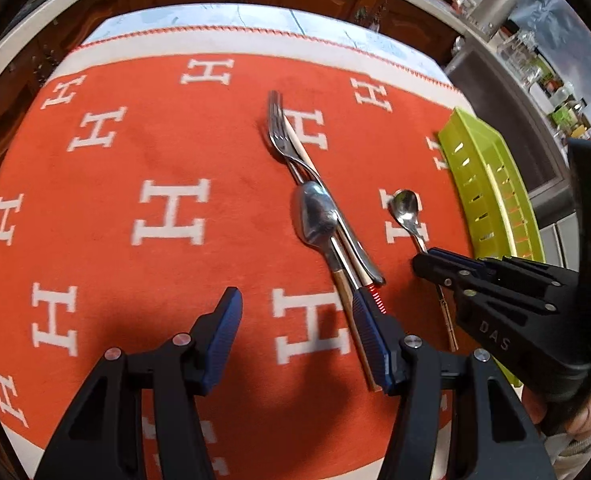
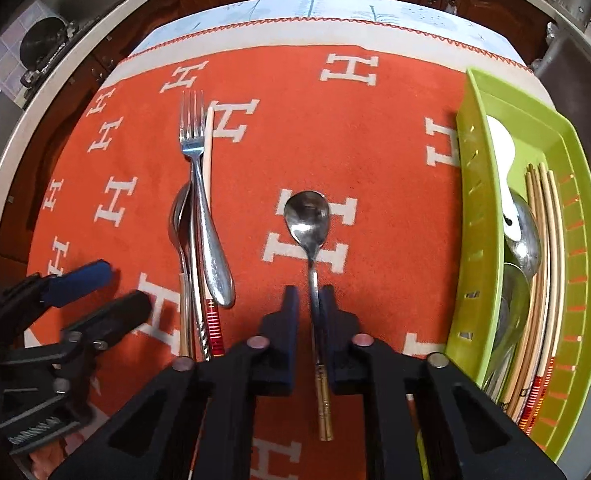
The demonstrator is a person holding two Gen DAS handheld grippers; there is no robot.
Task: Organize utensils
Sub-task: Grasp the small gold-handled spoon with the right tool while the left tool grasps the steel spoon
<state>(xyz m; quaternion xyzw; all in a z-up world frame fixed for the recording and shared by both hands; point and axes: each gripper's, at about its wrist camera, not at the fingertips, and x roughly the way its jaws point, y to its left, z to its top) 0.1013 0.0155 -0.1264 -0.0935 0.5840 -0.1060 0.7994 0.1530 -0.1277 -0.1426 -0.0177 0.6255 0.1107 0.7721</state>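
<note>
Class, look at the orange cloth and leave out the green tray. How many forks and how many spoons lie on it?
Forks: 1
Spoons: 2
Total: 3

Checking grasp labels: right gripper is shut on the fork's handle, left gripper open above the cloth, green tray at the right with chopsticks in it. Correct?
One error: the right gripper is shut on the small spoon, not the fork; the right wrist view shows its handle between the pads. The fork lies untouched in the pile to the left. Left gripper open, green tray with chopsticks: right.
</note>
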